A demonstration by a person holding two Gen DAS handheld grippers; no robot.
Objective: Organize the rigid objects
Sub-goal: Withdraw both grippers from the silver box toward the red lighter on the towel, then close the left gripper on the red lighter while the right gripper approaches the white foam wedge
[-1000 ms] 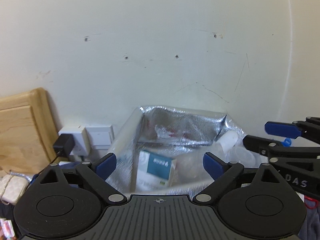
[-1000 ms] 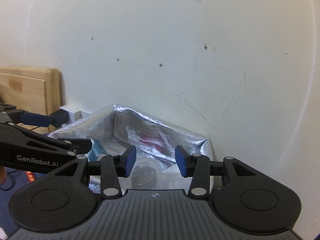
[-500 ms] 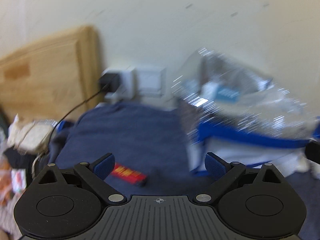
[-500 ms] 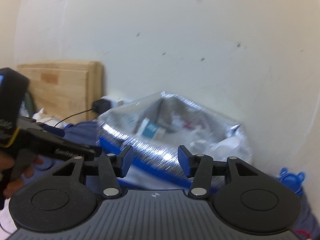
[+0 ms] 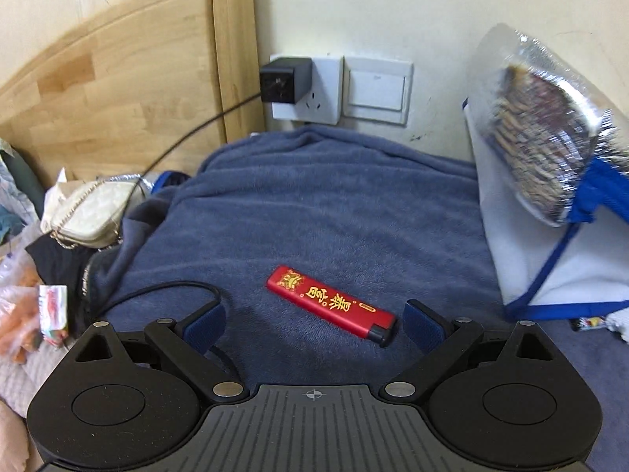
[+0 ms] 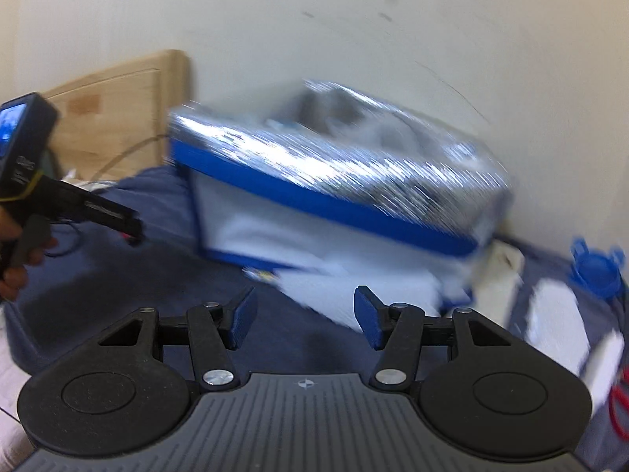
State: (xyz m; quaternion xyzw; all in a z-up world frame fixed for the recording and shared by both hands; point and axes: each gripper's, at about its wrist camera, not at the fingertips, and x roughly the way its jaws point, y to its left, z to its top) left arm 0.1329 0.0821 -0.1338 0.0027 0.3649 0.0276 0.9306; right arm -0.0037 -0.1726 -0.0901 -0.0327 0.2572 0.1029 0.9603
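lighter (image 5: 331, 305): red, gold characters, black end; lies flat on the blanket (image 5: 322, 212), diagonal, black end toward lower right.
left claw (image 5: 315, 326): released, jaws wide apart, nothing held; lighter lies just ahead, between the two fingertips, black end near the right pad; contact not seen.
left claw, right view (image 6: 129, 232): seen from the side at left of the bag, held by a hand (image 6: 15, 259); low over the blanket.
right claw (image 6: 304, 316): released, jaws apart, empty; points at the bag's lower front; hangs above the blanket.
bag (image 6: 338, 200): foil-lined, white sides, blue trim and strap; stands on the blanket against the wall, right of the lighter; open top, contents blurred.
bag, left view (image 5: 550, 181): foil flap hangs out over the side.
blanket: dark blue, rumpled, covers the surface under the lighter and bag.
socket (image 5: 306, 88): on wall behind the lighter, black charger (image 5: 285, 80) plugged in, cable runs left.
switch (image 5: 377, 90): just right of the socket.
headboard (image 5: 129, 78): wood, left of the socket.
purse (image 5: 86, 216): cream, chain strap, left of the lighter amid clutter.
blue lid (image 6: 595, 269): right of the bag, blurred.
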